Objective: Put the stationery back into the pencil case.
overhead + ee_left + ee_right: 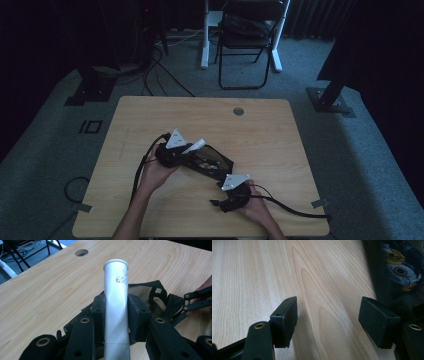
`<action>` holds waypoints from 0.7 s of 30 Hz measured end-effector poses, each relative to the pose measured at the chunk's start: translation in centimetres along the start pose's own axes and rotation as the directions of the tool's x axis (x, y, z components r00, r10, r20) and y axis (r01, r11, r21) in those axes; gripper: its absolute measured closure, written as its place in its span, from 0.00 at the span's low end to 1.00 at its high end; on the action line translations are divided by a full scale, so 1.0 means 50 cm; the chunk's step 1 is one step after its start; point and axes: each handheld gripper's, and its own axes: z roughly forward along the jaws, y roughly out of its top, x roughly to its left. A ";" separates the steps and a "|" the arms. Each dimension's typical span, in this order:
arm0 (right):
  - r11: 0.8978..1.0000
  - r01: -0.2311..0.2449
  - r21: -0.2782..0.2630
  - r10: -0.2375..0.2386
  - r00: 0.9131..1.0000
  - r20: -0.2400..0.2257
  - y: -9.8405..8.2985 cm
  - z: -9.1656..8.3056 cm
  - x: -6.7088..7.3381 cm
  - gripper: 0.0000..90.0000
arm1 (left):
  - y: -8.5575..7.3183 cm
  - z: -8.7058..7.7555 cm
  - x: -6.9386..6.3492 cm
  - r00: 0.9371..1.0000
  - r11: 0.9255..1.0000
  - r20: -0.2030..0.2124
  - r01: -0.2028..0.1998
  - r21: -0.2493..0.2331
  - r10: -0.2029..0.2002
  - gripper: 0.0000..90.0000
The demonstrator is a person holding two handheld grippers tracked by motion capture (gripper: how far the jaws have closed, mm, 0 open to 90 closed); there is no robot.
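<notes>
Left claw [116, 315] grips a white tube [116, 290], long axis pointing away over the open pouch [160, 297]. Right claw [332, 322] gapes empty, pouch just beside it.

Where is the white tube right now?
The white tube is clamped between the left gripper jaws, left of centre on the table, above the black mesh pouch.

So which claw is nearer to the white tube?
Left. The left claw is shut on the white tube, pads pressing both sides. The right claw stands open over bare table, beside the black mesh pouch.
</notes>
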 end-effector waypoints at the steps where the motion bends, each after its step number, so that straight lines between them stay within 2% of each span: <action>1: 1.000 0.000 0.000 0.000 1.000 0.000 0.000 0.000 0.000 0.35 | 0.000 0.001 0.000 1.000 1.000 0.001 0.001 0.000 -0.001 0.77; 7: 1.000 0.000 -0.001 0.000 1.000 0.000 0.000 0.000 0.000 0.35 | 0.003 0.005 0.001 1.000 1.000 -0.002 0.007 -0.001 -0.007 0.77; 21: 1.000 -0.001 -0.001 0.001 1.000 0.000 0.000 0.000 0.000 0.35 | 0.017 0.018 -0.005 1.000 1.000 0.002 -0.009 -0.001 0.009 0.77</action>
